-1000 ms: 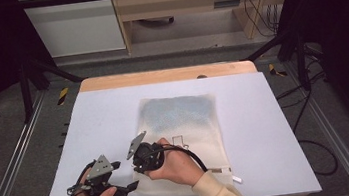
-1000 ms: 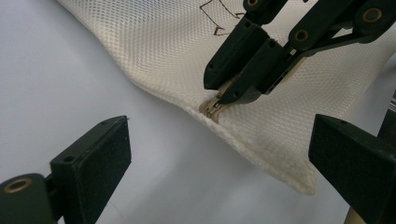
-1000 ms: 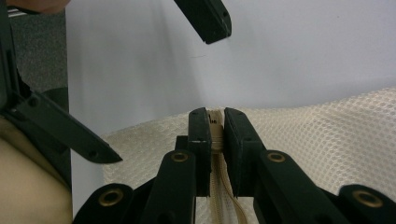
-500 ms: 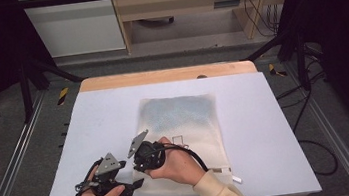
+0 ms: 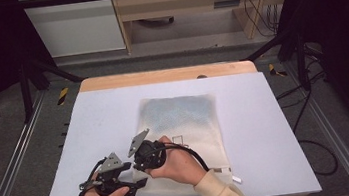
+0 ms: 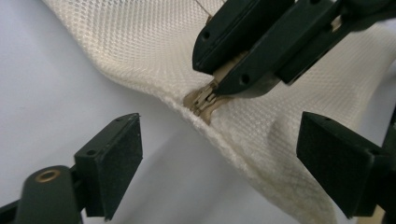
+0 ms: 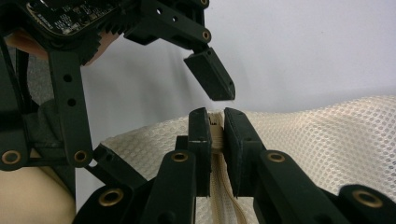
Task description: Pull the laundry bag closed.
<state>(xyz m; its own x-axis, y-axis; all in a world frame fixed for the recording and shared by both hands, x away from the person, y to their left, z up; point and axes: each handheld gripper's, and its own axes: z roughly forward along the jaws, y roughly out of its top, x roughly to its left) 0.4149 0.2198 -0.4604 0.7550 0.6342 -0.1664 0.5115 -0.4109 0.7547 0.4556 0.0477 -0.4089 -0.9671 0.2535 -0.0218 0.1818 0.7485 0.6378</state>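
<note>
Right gripper (image 7: pixel 215 126) clamped on zipper pull (image 6: pixel 205 99) of mesh bag (image 5: pixel 185 122) near front bench (image 5: pixel 277 130) edge; left gripper (image 6: pixel 219 154) apart, just been closing, straddling bag's edge.

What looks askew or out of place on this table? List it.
The mesh laundry bag is not lying flat: its near-left corner is lifted off the table, because the right gripper is shut on the zipper there. Left gripper stands open beside it. Nothing looks spilled or damaged.

The cream mesh cloth bag (image 5: pixel 182 127) with a dull metal zipper (image 6: pixel 204 99) lies on a smooth matt table (image 5: pixel 267 132).
</note>
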